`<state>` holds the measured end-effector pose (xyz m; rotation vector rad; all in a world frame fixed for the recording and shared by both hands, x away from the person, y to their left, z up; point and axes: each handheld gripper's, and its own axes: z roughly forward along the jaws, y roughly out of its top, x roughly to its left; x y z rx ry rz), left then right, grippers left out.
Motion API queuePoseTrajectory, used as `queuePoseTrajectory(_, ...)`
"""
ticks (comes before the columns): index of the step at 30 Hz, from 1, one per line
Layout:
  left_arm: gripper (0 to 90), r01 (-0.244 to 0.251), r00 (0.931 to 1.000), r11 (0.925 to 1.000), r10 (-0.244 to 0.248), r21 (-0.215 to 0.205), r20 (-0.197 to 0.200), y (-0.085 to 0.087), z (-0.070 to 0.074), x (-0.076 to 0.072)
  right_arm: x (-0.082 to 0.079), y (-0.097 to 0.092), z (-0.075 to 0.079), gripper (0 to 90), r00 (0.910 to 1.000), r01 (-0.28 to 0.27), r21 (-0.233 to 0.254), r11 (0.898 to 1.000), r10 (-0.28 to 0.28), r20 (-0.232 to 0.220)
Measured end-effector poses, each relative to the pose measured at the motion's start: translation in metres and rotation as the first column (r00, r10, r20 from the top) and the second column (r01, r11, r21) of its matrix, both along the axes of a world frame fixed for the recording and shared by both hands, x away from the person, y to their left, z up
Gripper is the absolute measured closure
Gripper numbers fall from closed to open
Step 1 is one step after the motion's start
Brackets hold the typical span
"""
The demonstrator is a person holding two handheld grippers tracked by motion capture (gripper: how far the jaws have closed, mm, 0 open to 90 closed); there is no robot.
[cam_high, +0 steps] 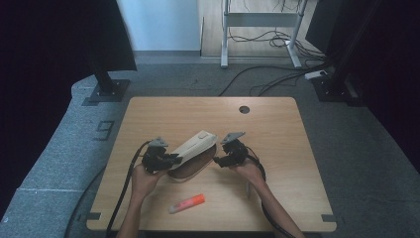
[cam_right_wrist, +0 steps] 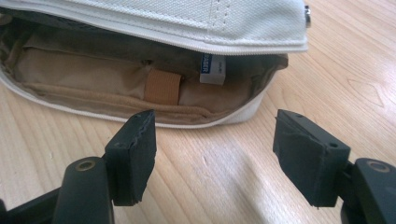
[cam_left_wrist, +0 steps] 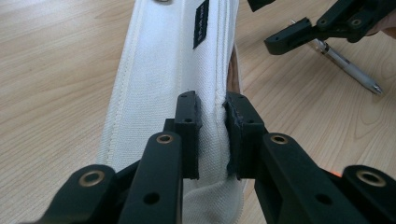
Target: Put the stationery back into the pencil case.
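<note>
A white canvas pencil case (cam_high: 194,151) lies open in the middle of the wooden table (cam_high: 287,144). My left gripper (cam_left_wrist: 212,105) is shut on the edge of its lid (cam_left_wrist: 163,60) and holds that lid lifted. In the high view the left gripper (cam_high: 174,158) sits at the case's left end. My right gripper (cam_right_wrist: 215,135) stands open just in front of the case's mouth, with bare table between its jaws. In the high view the right gripper (cam_high: 218,161) is at the case's right end. Inside the tan lining (cam_right_wrist: 93,74) a white eraser (cam_right_wrist: 212,69) with a blue label stands against the back wall.
An orange and white highlighter (cam_high: 186,203) lies near the table's front edge. A silver pen (cam_left_wrist: 348,67) rests on the table beside the right hand. A round cable hole (cam_high: 244,109) is at the far edge. Dark stands and cables sit on the floor beyond.
</note>
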<state>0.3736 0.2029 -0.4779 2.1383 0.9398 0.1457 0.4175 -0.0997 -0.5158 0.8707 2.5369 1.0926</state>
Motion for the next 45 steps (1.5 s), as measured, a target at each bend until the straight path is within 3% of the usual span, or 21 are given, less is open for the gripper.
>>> queuePoseTrajectory(10,76.1,0.0,1.0,1.0,0.0,-0.002,-0.002,0.0,0.0,0.0,-0.011,-0.012,0.005,26.6,1.0,0.002,0.007,1.0,-0.002,0.004)
queuePoseTrajectory(28,76.0,-0.001,1.0,1.0,0.001,0.0,-0.002,-0.001,0.0,0.0,-0.036,-0.054,0.002,26.5,0.9964,0.084,0.013,0.996,-0.084,0.01)
queuePoseTrajectory(38,75.9,0.001,1.0,1.0,-0.001,0.001,-0.003,-0.002,0.0,-0.001,-0.052,-0.077,-0.008,28.0,0.9916,0.129,0.011,0.992,-0.129,-0.009)
queuePoseTrajectory(45,75.8,0.002,1.0,1.0,-0.002,0.001,-0.003,-0.002,0.0,-0.001,-0.064,-0.082,-0.02,30.7,0.9894,0.142,-0.007,0.99,-0.142,-0.029)
